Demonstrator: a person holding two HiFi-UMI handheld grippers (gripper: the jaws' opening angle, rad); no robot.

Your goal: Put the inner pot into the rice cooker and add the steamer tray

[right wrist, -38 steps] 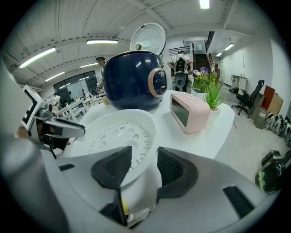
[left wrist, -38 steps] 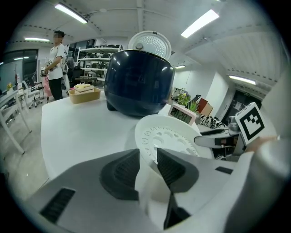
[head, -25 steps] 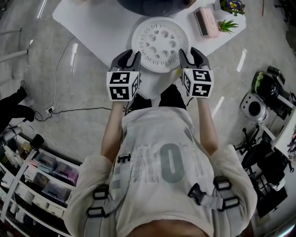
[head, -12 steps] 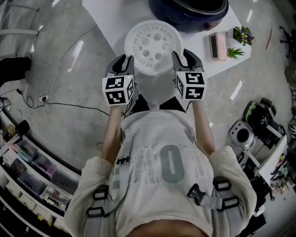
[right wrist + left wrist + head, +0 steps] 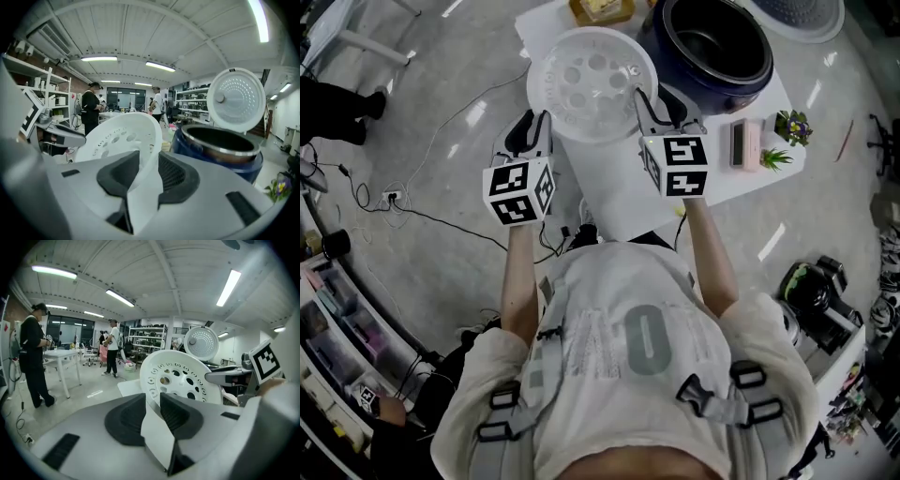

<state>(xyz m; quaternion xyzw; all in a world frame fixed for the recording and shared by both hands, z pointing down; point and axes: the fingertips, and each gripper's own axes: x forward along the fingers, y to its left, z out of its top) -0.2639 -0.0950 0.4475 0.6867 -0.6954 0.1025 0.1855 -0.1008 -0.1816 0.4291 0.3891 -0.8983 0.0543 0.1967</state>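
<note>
The left gripper [image 5: 534,127] has its fingers [image 5: 180,416] clamped on one edge of the white steamer tray [image 5: 591,80]. The right gripper [image 5: 654,103] has fingers [image 5: 173,176] that have just been closing on the opposite rim, which sits between them. The perforated tray hangs tilted between the two pairs of fingers, above the counter [image 5: 619,187]. Just beyond the right fingers stands the dark blue rice cooker [image 5: 712,47], its lid [image 5: 236,101] raised and the inner pot [image 5: 220,143] seated inside.
</note>
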